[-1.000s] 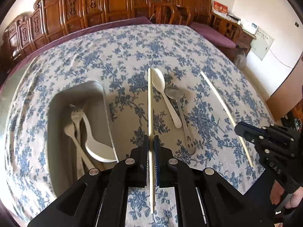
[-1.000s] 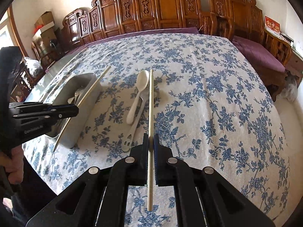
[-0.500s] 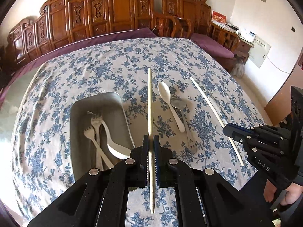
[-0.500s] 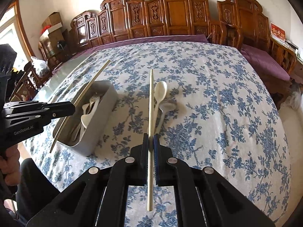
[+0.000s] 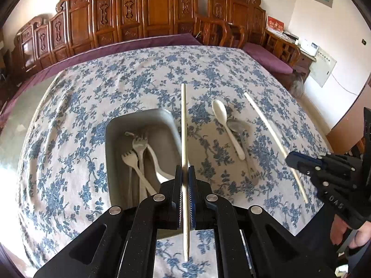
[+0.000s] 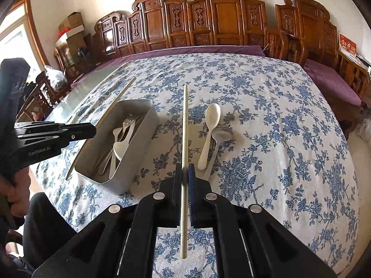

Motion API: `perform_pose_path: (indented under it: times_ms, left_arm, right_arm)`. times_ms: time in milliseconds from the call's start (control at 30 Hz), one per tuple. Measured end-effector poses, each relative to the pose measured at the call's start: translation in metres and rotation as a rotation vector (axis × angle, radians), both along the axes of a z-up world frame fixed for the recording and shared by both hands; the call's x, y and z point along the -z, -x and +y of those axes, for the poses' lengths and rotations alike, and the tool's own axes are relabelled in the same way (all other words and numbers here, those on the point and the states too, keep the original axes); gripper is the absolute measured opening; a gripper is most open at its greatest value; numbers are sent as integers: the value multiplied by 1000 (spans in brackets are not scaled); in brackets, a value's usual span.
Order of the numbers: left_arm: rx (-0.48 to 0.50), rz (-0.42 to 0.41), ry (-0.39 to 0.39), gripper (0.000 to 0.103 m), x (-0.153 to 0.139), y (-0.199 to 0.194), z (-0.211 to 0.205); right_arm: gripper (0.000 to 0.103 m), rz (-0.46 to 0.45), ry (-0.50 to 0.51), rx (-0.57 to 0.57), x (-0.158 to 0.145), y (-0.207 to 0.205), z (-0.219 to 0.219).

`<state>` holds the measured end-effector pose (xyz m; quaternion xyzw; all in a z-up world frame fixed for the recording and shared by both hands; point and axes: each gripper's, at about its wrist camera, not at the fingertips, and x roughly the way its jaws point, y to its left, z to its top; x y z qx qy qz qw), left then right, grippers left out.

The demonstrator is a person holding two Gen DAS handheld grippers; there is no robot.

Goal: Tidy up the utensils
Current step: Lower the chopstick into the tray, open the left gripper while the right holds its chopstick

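A: What do we list in the grippers?

B: Left black two-finger gripper [image 5: 184, 176]: jaws pinched tight on one pale slender chopstick [image 5: 184, 125], raised over the grey rectangular metal tray [image 5: 111, 153]. Right black two-finger gripper [image 6: 184, 176]: likewise clamped on a second pale chopstick [image 6: 184, 127], raised over the cloth between the tray and the loose spoons.

A: And on the blue-flowered white tablecloth [image 6: 278, 127]?

B: We count, inside the tray, white plastic forks [image 5: 136, 153] and a spoon, heaped. To the right of the tray, a white plastic spoon [image 6: 209, 125] lying touching a silver metal spoon [image 6: 220, 136].
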<state>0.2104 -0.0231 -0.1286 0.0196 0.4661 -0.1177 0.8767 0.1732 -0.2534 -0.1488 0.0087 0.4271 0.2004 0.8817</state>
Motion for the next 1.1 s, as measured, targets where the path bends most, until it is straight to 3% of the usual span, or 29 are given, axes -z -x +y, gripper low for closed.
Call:
perform_pose_path:
  times_ms: [467, 1100]
  left_arm:
    - [-56, 64, -44, 4, 24, -24, 44]
    - [-83, 148, -64, 4, 69, -48, 50]
  right_arm:
    - [6, 12, -14, -8, 5, 0, 1]
    - [6, 39, 1, -12, 14, -6, 3]
